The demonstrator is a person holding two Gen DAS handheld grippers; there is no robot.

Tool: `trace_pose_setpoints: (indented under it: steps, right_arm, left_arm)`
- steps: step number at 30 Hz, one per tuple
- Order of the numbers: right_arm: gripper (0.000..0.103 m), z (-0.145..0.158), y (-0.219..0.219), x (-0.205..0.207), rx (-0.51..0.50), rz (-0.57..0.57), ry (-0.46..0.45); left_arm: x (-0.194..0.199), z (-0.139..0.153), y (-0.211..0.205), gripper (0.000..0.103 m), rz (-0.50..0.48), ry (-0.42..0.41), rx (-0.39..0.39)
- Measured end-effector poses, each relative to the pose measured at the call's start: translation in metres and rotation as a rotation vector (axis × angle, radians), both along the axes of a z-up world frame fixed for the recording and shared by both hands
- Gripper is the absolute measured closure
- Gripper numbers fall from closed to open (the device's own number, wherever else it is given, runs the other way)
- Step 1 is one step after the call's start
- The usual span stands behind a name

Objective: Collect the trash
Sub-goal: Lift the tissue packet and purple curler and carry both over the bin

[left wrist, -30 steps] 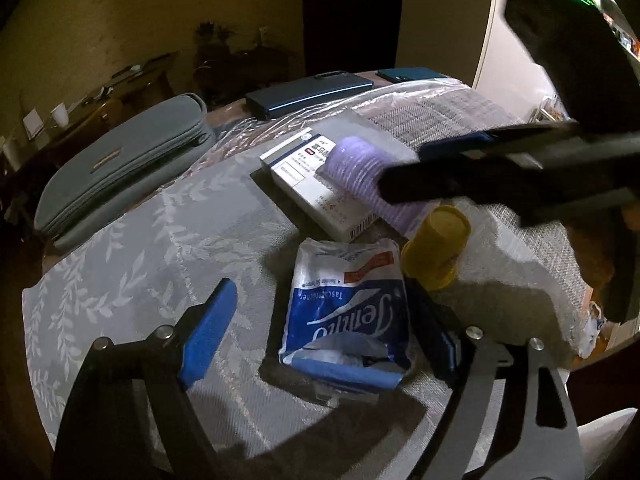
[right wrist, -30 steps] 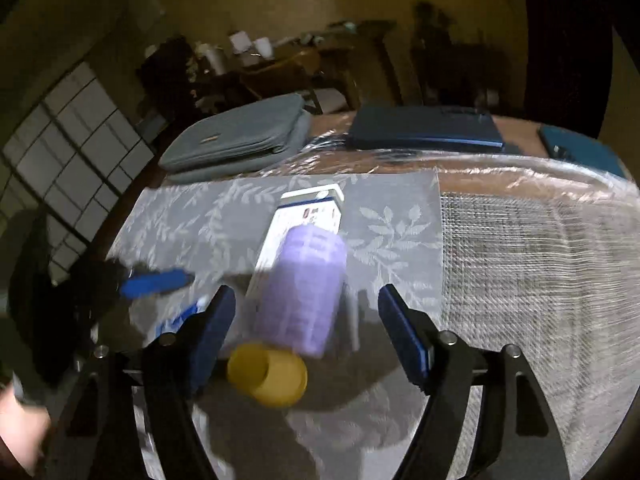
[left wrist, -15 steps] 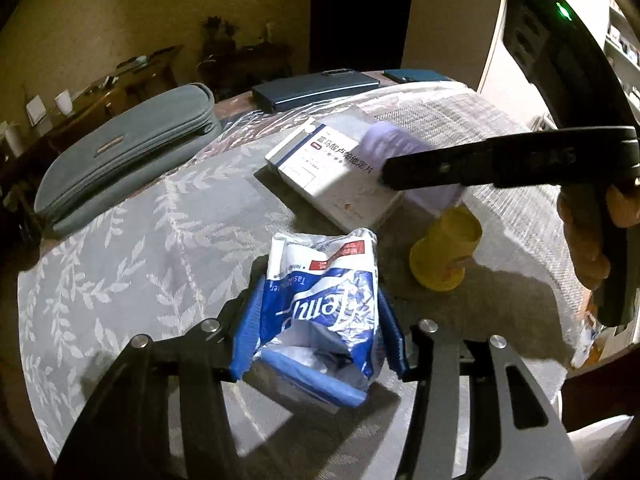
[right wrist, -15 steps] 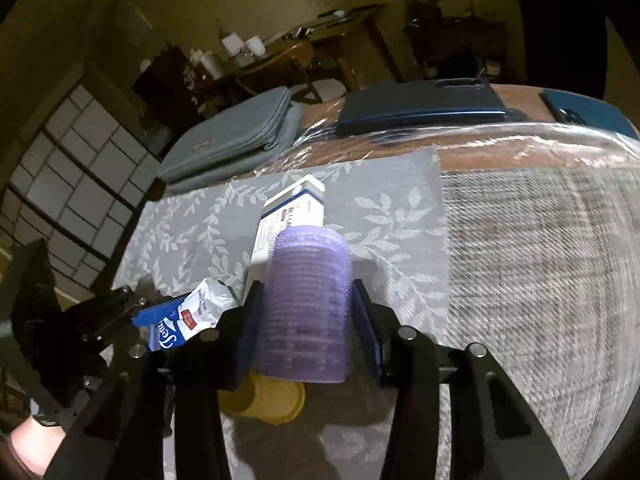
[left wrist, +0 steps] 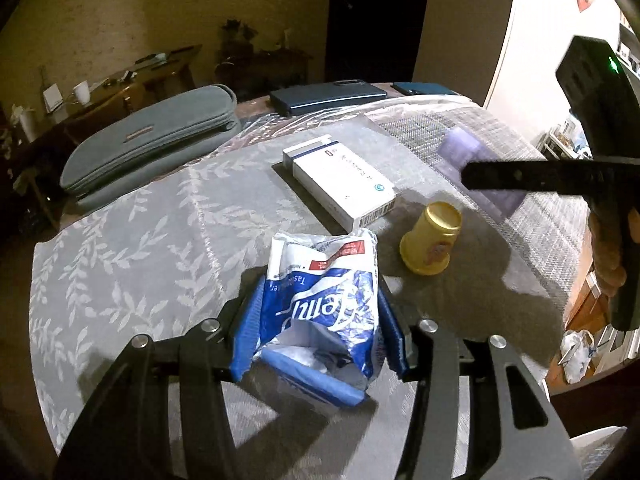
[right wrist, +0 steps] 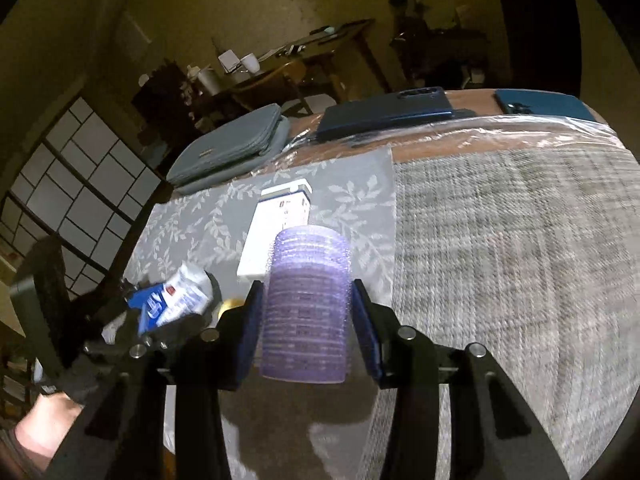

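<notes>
My left gripper (left wrist: 320,328) is shut on a crumpled blue and white tissue packet (left wrist: 324,300), its blue pads pressing both sides just above the leaf-patterned cloth. In the right wrist view the same packet (right wrist: 172,300) shows at lower left in that gripper. My right gripper (right wrist: 306,324) is shut on a purple ribbed roller (right wrist: 306,304), held off the table; the roller (left wrist: 476,160) appears partly hidden behind the right gripper's finger in the left wrist view. A small yellow cup (left wrist: 432,240) stands upside down on the cloth between them. A white medicine box (left wrist: 344,184) lies beyond it.
A grey zip pouch (left wrist: 148,148) lies at the back left, a dark blue case (left wrist: 328,96) and a teal phone (right wrist: 540,104) at the far edge. A woven placemat (right wrist: 520,240) covers the right side. A person's hand (left wrist: 608,252) holds the right gripper.
Both grippers went from open to shut, the left on the tissue packet, the right on the purple roller. The roller has been lifted off the white box and carried right.
</notes>
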State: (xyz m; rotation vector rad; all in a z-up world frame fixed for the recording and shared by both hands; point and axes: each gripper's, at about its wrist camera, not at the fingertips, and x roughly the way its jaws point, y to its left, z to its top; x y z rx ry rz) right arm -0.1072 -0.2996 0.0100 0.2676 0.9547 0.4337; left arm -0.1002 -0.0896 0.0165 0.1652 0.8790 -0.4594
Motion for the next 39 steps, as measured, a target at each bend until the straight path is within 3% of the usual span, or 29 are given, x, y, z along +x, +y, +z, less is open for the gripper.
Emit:
trace_pose_setpoints:
  steps: [18, 39]
  right_arm:
    - [0.060, 0.007, 0.004, -0.077, -0.035, 0.032, -0.026]
    - [0.060, 0.006, 0.017, -0.149, -0.054, 0.102, -0.029]
  left_arm:
    - [-0.051, 0.011, 0.001, 0.051, 0.070, -0.005, 0.003]
    - [-0.123, 0.012, -0.008, 0.051, 0.072, 0.012, 0.013]
